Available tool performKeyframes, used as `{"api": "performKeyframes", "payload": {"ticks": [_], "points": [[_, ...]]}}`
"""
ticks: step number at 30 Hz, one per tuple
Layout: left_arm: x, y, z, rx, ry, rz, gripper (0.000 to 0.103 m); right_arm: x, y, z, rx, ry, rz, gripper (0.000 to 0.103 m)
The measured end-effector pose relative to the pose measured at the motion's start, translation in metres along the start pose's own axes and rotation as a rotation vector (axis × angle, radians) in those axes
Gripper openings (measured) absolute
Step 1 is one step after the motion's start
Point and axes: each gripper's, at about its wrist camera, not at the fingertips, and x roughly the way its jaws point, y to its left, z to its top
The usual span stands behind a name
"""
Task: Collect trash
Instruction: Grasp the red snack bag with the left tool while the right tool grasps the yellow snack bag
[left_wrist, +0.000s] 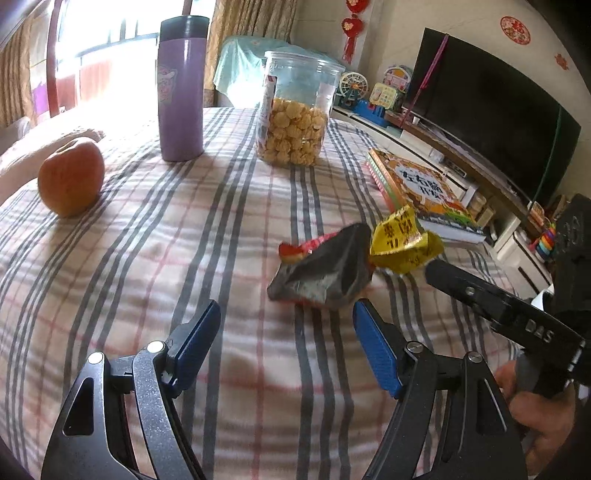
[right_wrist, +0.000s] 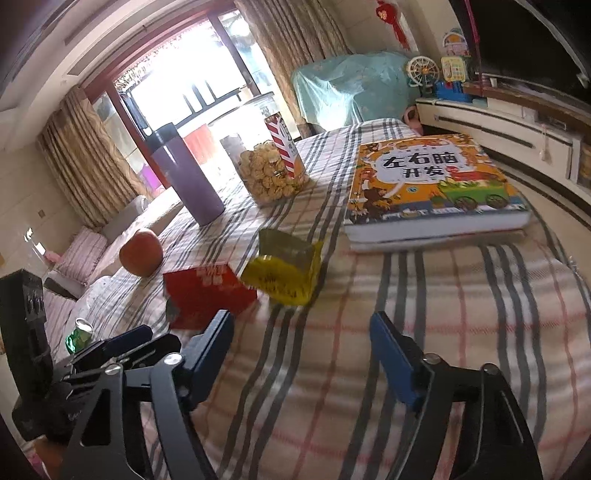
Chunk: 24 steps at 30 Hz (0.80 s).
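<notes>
The counter (left_wrist: 184, 258) under its plaid cloth carries a book (right_wrist: 432, 184), a jar (left_wrist: 295, 118), a bottle (left_wrist: 181, 92) and an apple (left_wrist: 70, 177); leave those. Your trash lies mid-counter: a red wrapper (left_wrist: 325, 269) touching a yellow wrapper (left_wrist: 402, 240), just in front of the book. You look to be on the approach step. Your left gripper (left_wrist: 286, 332) is released, empty, short of the red wrapper. Your right gripper (right_wrist: 301, 339) is also released and empty, near the yellow one. Next, ease each forward until a wrapper sits between the pads, then clench.

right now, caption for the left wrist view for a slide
Open left tool nearing red wrapper and yellow wrapper on checked tablecloth
</notes>
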Motion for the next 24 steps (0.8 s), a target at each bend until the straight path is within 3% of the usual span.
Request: {"api": "performKeyframes", "payload": {"ticks": [3, 5, 7, 9, 10, 15, 24], "points": [[0.006, -0.002, 0.004, 0.016, -0.003, -0.005, 0.076, 0.013, -0.003, 0.006, 0.01, 0.021, 0.014, 0.067], [0.011, -0.003, 0.006, 0.014, -0.004, -0.012, 0.075, 0.019, -0.004, 0.009, 0.015, 0.032, 0.017, 0.058], [0.016, -0.003, 0.008, 0.007, 0.007, -0.032, 0.066, 0.025, -0.005, 0.011, 0.019, 0.038, 0.024, 0.048], [0.02, -0.004, 0.009, 0.005, 0.022, -0.048, 0.048, 0.028, -0.006, 0.011, 0.022, 0.048, 0.033, 0.03], [0.023, -0.005, 0.01, 0.007, 0.028, -0.057, 0.044, 0.029, -0.006, 0.01, 0.025, 0.051, 0.036, 0.028], [0.021, -0.016, 0.01, 0.036, 0.021, -0.082, 0.02, 0.022, -0.009, 0.009, 0.033, 0.036, 0.048, 0.022], [0.003, -0.031, -0.003, 0.071, 0.003, -0.095, 0.009, -0.007, -0.01, -0.004, 0.043, 0.011, 0.06, 0.019]]}}
